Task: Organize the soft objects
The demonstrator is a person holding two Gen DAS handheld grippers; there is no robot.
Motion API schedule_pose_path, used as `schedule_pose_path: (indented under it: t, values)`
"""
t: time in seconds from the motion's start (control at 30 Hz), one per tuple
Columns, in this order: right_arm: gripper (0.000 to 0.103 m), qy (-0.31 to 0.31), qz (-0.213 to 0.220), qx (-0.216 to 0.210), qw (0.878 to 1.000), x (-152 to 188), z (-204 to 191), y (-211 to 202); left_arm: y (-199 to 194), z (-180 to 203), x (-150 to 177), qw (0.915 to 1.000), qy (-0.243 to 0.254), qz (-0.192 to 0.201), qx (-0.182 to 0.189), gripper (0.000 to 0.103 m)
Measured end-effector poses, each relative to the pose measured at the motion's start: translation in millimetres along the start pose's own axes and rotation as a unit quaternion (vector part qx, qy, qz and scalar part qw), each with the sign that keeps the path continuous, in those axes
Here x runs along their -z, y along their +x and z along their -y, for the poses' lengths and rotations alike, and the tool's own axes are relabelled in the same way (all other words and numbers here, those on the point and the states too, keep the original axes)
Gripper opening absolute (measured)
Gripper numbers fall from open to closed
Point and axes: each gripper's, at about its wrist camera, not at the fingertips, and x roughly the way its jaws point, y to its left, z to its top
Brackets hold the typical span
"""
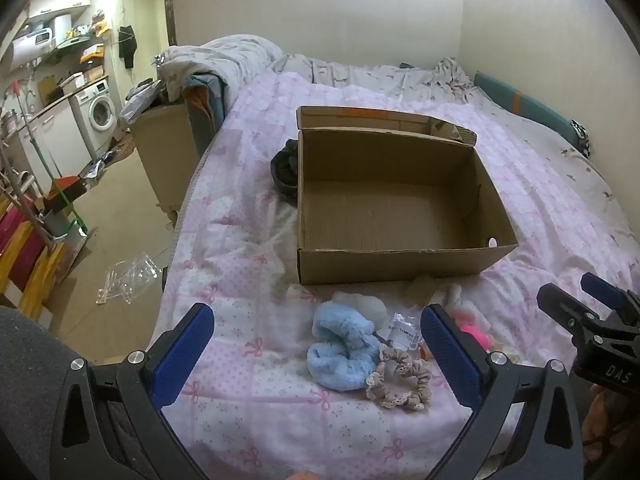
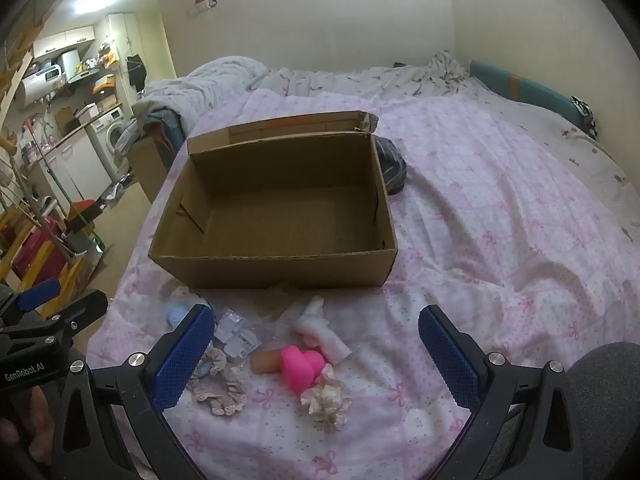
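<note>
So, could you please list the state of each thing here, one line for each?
cardboard box: open, lid flap up, nothing inside
left gripper: open, holding nothing
right gripper: open, holding nothing
blue fluffy item: on the bed, outside the box
beige scrunchie: on the bed, beside the blue item
pink heart: on the bed, outside the box
cream scrunchie: on the bed, close to the heart

Both tongs, the left gripper (image 1: 318, 354) and the right gripper (image 2: 316, 354), are black frames with silver screws, textured blue pads inside the fingers, white lettering alongside, grey sleeves behind.
</note>
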Motion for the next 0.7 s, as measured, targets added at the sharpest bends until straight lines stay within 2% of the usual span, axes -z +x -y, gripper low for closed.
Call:
schedule_pose_path:
  t: [0.7]
  values:
    - [0.103,0.001,0.005,-0.001,1.0,1.4,0.2,-0.9,2.6,-6.7,1.3,1.0,-0.002,-0.003,0.001,0.103]
